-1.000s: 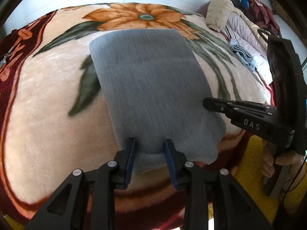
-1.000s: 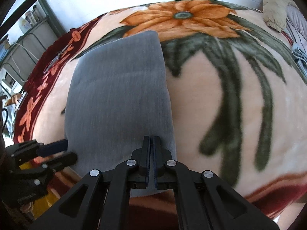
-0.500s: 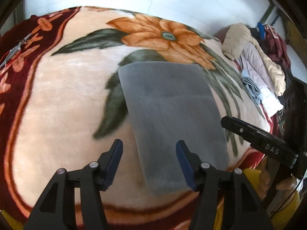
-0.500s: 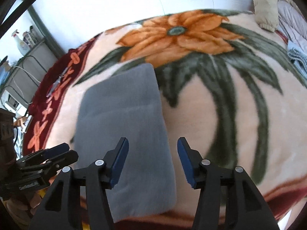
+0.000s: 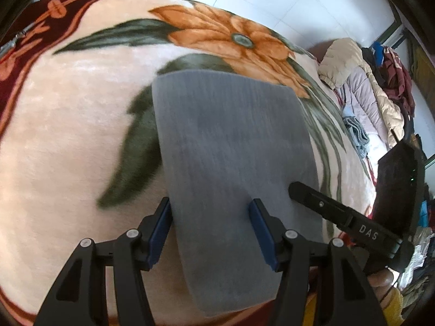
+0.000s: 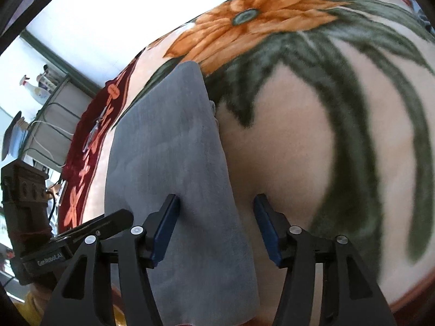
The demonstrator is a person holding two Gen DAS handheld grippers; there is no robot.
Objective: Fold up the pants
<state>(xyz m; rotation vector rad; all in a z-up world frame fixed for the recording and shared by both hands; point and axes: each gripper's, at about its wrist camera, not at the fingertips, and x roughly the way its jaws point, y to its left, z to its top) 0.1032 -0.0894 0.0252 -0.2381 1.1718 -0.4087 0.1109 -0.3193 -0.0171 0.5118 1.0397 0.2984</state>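
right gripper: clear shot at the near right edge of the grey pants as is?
Probably yes. The right gripper is open, its jaws having just opened, straddling the right edge of the folded grey pants on the blanket. Nothing lies between; the left gripper is off to the other side.

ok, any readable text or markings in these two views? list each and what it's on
"DAS": white letters on the side of the right gripper, seen from the left wrist view.
"GenRobot.AI": pale letters on the body of the left gripper, seen from the right wrist view; slightly soft.
No readable text on the folded grey pants or the flowered blanket.
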